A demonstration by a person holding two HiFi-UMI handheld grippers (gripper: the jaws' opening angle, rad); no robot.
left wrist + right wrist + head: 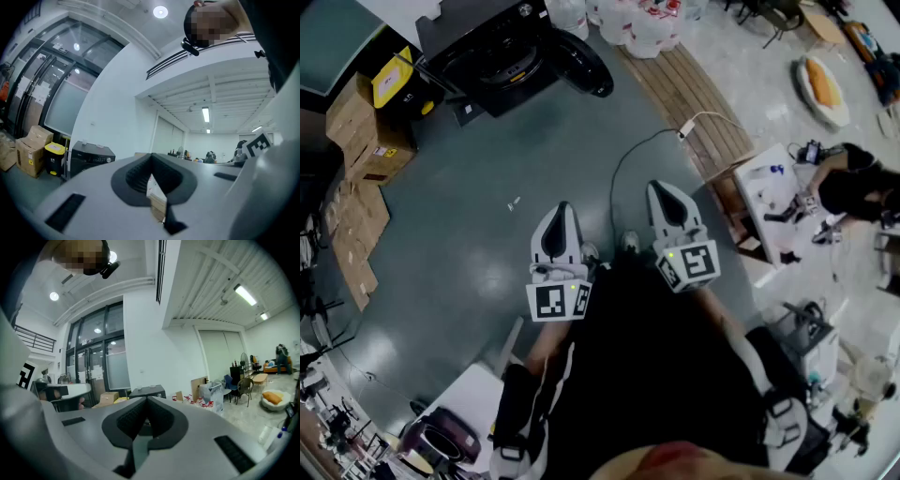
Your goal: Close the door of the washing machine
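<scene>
Standing far left, washing machine [487,37] had its door [581,62] open, well apart from left hand-held gripper [562,214] and right hand-held gripper [664,192], both pressed together, empty; narrow tips could skid off the door.

A black box-shaped washing machine [483,42] with a glossy black round door [581,64] shows at the head view's upper left, on a dull grey-green floor [469,197]. Left of it are a yellow plastic bin [394,80] and brown cardboard boxes [361,127]. The white left gripper [562,212] and right gripper [666,193] carry cubes patterned with black-and-white squares.
</scene>
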